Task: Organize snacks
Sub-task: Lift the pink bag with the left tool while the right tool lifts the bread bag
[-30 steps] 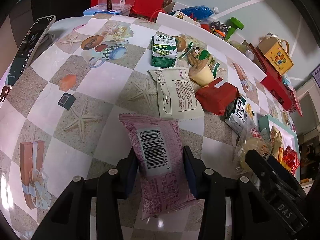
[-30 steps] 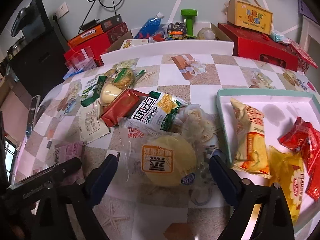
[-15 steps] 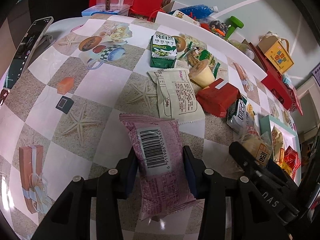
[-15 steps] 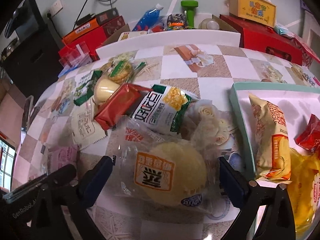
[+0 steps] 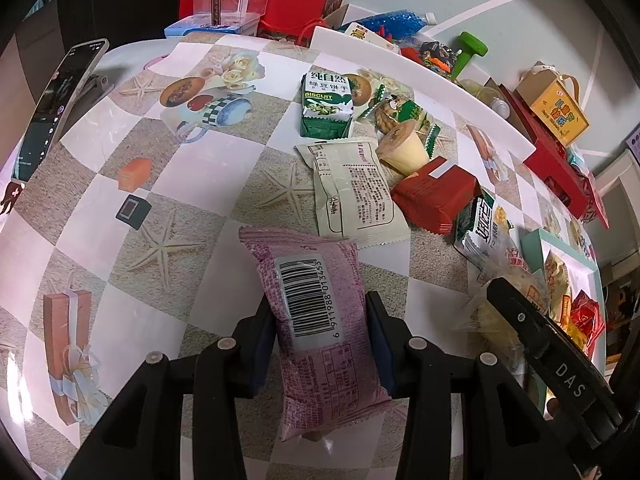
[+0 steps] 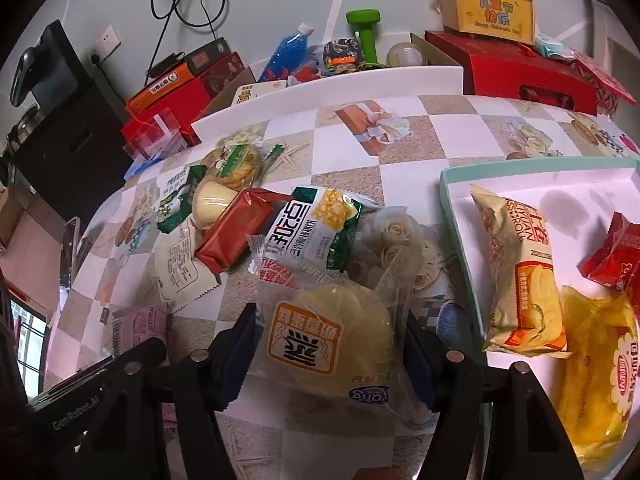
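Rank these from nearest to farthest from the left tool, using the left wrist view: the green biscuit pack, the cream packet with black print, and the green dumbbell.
1. Cream packet: just ahead of the left tool, slightly right.
2. Green biscuit pack: farther up the table, beyond the cream packet.
3. Green dumbbell: behind the white board, far right.

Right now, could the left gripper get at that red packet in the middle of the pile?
Probably not yet. The left gripper is shut on the pink packet, so it is occupied. The red packet itself lies uncovered on top, ahead and to the right, so the way looks free otherwise.
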`<state>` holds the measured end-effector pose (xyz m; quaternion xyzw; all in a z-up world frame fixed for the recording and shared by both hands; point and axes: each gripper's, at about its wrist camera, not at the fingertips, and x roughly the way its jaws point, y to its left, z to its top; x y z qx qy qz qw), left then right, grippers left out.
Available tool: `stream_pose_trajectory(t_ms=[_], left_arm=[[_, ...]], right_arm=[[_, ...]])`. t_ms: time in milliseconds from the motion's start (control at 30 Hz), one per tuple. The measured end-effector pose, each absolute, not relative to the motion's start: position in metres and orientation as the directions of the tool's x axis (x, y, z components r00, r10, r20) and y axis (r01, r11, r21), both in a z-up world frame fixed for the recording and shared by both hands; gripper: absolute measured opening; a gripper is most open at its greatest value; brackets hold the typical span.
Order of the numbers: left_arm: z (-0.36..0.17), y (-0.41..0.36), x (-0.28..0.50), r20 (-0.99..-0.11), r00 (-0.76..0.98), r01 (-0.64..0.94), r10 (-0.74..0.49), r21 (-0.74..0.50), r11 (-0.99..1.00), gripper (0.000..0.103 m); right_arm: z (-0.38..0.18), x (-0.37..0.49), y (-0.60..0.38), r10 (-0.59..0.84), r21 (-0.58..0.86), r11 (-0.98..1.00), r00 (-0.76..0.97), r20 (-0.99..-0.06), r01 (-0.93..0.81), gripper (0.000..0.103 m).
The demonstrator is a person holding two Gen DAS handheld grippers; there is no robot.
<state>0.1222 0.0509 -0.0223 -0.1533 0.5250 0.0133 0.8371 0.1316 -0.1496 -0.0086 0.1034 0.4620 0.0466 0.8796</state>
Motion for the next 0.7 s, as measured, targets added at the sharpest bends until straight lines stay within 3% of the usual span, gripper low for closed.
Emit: stream_pose_trajectory(t_ms=[700], left_arm=[[0.022,0.038,0.109,-0.814,0.555,-0.118,-0.171,-0.281,0.952,0.042]], right_arm=[[0.053,0.102,-0.176,0.207,0.284,0.959,0.685,-0.698,0.000,0.067]])
